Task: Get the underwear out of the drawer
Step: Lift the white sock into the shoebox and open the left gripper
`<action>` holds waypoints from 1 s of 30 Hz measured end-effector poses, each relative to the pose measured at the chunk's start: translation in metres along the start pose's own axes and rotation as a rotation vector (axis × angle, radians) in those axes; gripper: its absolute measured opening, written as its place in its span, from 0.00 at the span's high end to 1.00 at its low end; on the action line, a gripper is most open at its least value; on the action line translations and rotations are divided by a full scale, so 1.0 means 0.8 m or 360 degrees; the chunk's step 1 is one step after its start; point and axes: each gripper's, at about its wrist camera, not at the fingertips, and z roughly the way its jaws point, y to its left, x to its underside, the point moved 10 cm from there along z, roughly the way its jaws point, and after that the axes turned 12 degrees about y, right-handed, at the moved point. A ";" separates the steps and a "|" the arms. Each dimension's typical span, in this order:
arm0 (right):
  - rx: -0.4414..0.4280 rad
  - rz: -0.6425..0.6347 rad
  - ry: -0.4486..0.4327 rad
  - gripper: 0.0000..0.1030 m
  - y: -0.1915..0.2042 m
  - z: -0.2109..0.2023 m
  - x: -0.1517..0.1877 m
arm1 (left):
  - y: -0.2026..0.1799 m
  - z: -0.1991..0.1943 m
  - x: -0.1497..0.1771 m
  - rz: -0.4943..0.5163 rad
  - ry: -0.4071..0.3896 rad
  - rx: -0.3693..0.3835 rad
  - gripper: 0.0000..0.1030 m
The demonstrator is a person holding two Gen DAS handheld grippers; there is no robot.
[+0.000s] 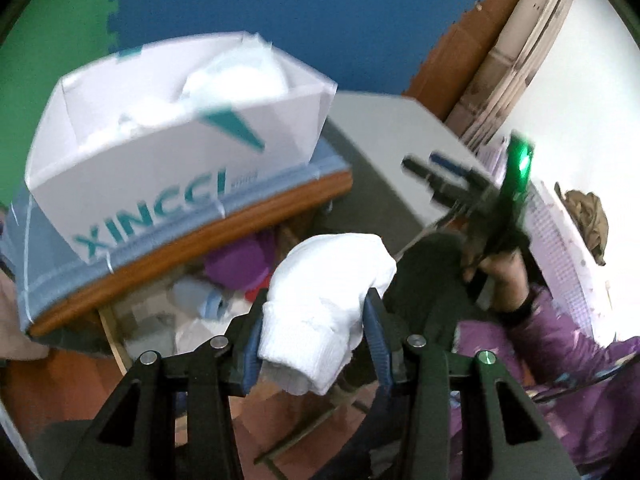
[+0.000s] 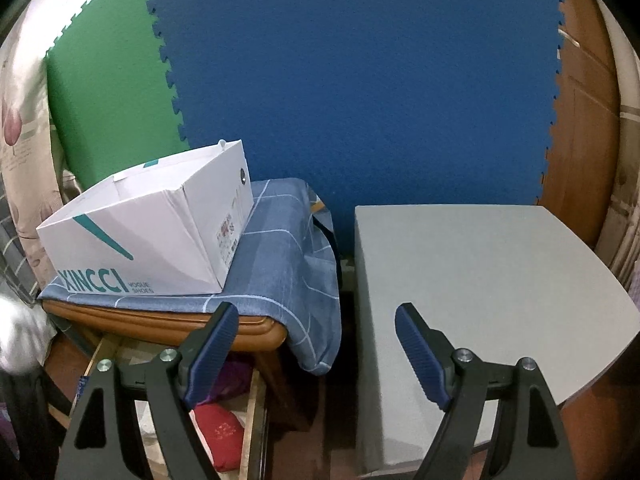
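In the left wrist view my left gripper is shut on a rolled white piece of underwear, held in the air above the open wooden drawer. Purple, red and pale blue clothes lie in that drawer. More white cloth fills the white XINCCI shoe box on the cabinet top. My right gripper stands open with nothing between its fingers, hovering between the cabinet and the grey table; the left wrist view shows it too, right gripper, held by a hand.
The shoe box rests on a blue checked cloth over the brown cabinet. The open drawer holds a red item and a purple one. Blue and green foam mats back the scene. A purple sleeve is at the right.
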 end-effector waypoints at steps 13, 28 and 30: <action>-0.0019 -0.0001 0.0003 0.20 0.002 0.000 0.000 | 0.066 -0.089 -0.143 -0.0154 -0.0227 -0.0128 0.60; -0.0044 0.0003 0.0015 0.20 0.002 0.003 0.000 | 0.277 -0.010 -0.235 -0.0434 0.0041 -0.0668 0.60; -0.0047 0.0002 0.0016 0.20 0.002 0.003 0.001 | 0.289 0.002 -0.235 -0.0442 0.0079 -0.0701 0.59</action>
